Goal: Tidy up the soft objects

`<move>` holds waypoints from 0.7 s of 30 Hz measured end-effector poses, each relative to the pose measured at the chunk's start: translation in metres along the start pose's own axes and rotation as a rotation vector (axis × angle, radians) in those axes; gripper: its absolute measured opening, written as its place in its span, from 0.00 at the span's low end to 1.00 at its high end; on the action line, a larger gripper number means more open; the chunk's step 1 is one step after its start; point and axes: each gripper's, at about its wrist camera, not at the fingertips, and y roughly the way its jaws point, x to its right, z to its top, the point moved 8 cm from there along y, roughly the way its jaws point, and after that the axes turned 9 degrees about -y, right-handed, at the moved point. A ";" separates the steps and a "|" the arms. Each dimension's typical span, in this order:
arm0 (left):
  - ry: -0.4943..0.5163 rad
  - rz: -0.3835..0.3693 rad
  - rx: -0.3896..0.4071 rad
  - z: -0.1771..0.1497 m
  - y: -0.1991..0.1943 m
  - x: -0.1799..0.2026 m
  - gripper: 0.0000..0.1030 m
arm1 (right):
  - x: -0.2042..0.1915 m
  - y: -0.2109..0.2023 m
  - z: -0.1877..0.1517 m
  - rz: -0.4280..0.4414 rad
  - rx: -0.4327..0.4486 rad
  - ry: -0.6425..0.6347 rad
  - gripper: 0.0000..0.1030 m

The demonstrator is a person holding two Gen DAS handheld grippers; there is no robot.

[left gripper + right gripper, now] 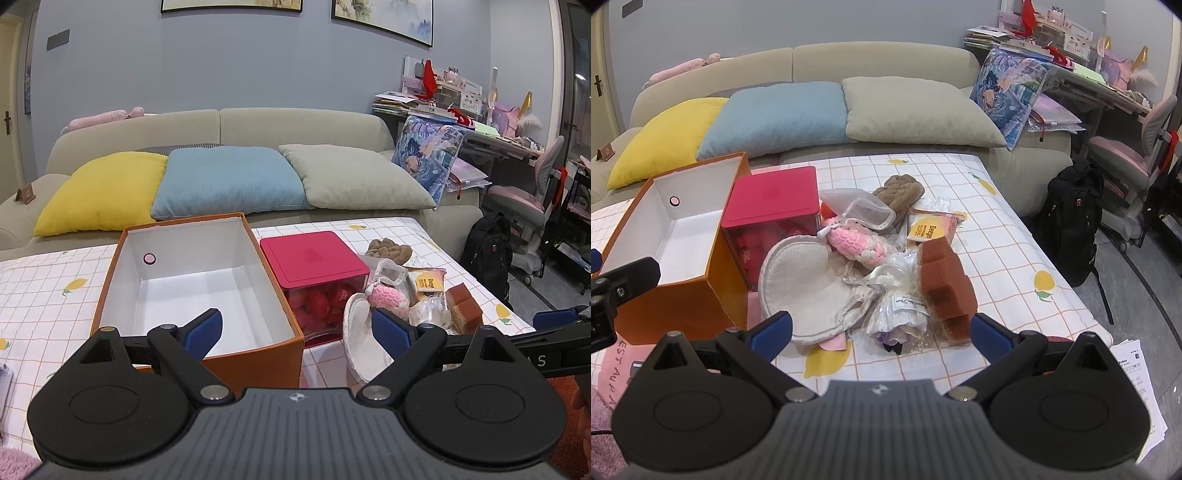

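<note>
Two grippers are held wide open, nothing gripped: the left gripper (295, 328) over the near wall of the orange box (683, 295), the right gripper (881, 326) just short of the pile; the soft stuff is heaped right of the orange box, past the red-lidded container (772, 201); the cream pad (801, 284) looks light and floppy, so its near rim is probably best pinched; the brown sponge (942, 280) should squash, its side faces suit the pads; the orange box sits empty, and plenty of bare tablecloth (1015, 258) is left right of the heap
</note>
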 end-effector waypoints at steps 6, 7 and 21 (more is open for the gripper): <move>-0.001 0.000 -0.001 0.000 0.000 0.000 1.00 | 0.000 0.001 -0.001 -0.001 -0.003 -0.001 0.97; 0.000 0.000 -0.001 0.000 0.000 0.000 1.00 | 0.000 0.001 -0.001 -0.001 -0.004 -0.001 0.97; 0.003 -0.002 -0.008 -0.010 0.000 0.001 1.00 | 0.000 0.003 -0.002 -0.003 -0.015 0.004 0.97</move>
